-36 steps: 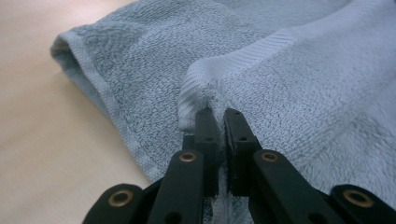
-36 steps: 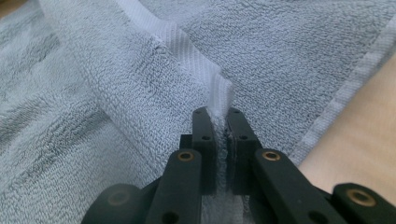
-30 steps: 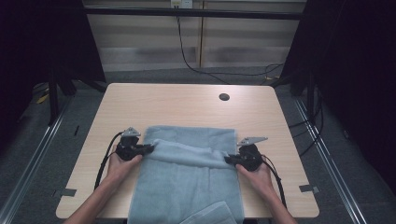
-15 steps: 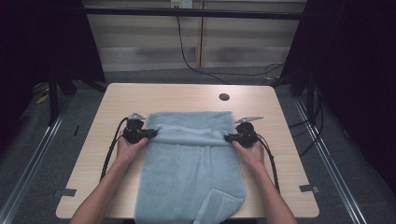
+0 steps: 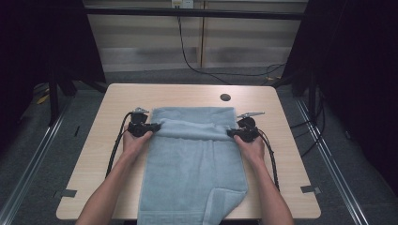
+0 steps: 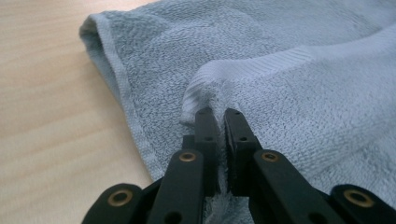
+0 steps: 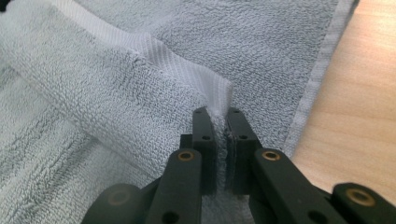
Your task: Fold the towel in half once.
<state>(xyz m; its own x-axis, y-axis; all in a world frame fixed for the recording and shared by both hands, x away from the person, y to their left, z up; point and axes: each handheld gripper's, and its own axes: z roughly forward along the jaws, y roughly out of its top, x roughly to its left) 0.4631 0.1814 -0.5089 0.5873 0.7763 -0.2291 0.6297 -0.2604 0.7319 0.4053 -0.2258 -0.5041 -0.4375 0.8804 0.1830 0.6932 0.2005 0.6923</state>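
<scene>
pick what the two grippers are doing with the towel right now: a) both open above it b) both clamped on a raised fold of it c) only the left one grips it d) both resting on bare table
b: the left gripper and the right gripper each have their jaws shut on a pinched-up fold of the towel.
</scene>
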